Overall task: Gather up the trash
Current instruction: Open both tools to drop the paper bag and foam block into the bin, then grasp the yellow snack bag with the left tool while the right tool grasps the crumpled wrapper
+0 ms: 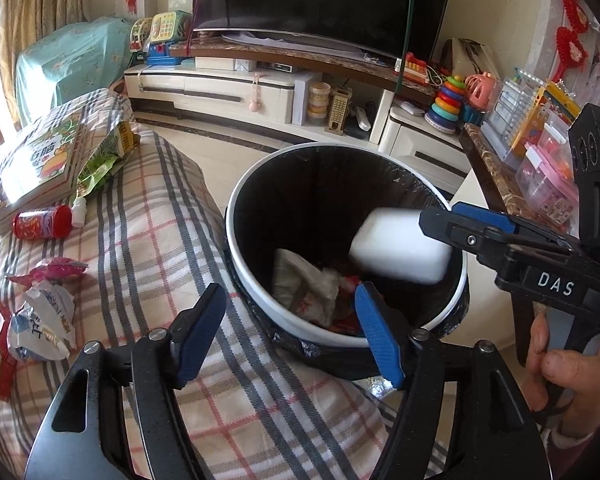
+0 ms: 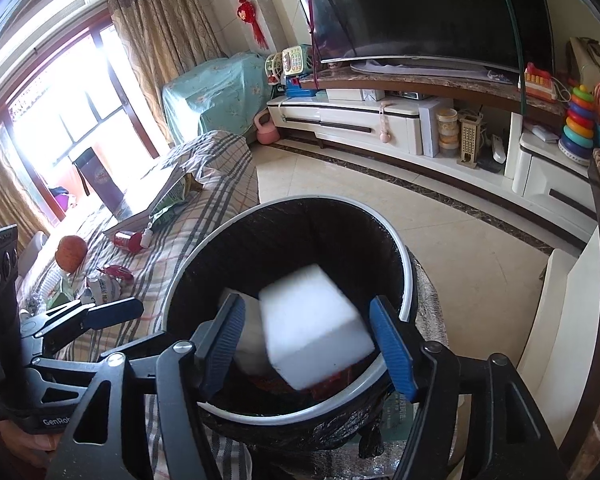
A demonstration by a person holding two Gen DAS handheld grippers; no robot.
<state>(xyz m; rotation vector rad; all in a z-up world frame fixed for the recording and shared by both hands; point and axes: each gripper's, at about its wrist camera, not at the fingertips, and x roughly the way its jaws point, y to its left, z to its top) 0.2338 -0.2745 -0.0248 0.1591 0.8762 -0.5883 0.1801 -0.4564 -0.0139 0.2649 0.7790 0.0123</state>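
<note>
A round trash bin (image 1: 240,240) with a white rim and black liner stands beside the plaid-covered sofa; it also shows in the right wrist view (image 2: 408,280). A white foam block (image 1: 400,246) is in the air over the bin's mouth, blurred, just off my right gripper (image 1: 440,220). In the right wrist view the block (image 2: 314,320) lies between the spread fingers of my right gripper (image 2: 308,344), touching neither. My left gripper (image 1: 290,332) is open and empty over the sofa edge by the bin. Crumpled wrappers (image 1: 312,284) lie in the bin.
On the sofa lie a crumpled white bag (image 1: 44,324), a pink wrapper (image 1: 56,270), a red can (image 1: 42,222), a small white bottle (image 1: 79,212), a green packet (image 1: 100,160) and a book (image 1: 40,160). A TV stand (image 1: 220,88) and a toy-covered counter (image 1: 500,176) lie beyond.
</note>
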